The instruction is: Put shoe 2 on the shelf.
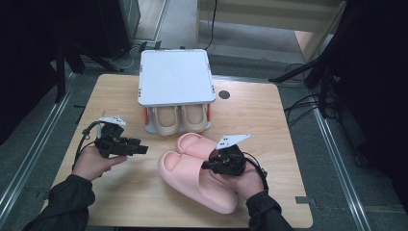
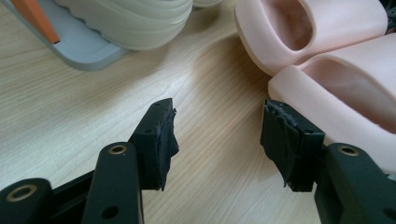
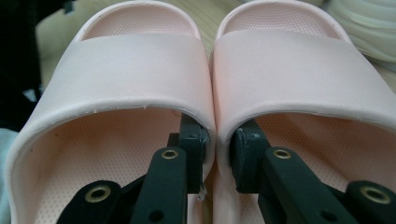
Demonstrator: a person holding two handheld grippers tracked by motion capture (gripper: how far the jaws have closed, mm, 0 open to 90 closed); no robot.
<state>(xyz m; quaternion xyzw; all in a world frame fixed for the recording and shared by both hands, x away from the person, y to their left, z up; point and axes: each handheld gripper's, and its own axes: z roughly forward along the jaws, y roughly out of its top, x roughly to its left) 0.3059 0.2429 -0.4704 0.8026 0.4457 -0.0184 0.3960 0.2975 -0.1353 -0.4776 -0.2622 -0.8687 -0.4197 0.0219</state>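
Two pink slippers lie side by side on the wooden table, one nearer (image 1: 192,180) and one farther (image 1: 195,143). My right gripper (image 1: 208,164) reaches into them from the heel side. In the right gripper view one jaw sits inside the left slipper (image 3: 135,70) and the other inside the right slipper (image 3: 289,70). The right gripper (image 3: 219,144) is shut on their two adjoining side walls. My left gripper (image 1: 142,148) hovers left of the pair. Its jaws (image 2: 217,126) stand open over bare wood, with the pink slippers (image 2: 345,88) just beyond one pad.
A small rack with a white top (image 1: 175,77) stands at the table's back middle. A beige pair of slippers (image 1: 175,118) sits on its grey lower shelf (image 2: 88,51). A dark round hole (image 1: 224,94) is in the table to the rack's right. Black stands flank the table.
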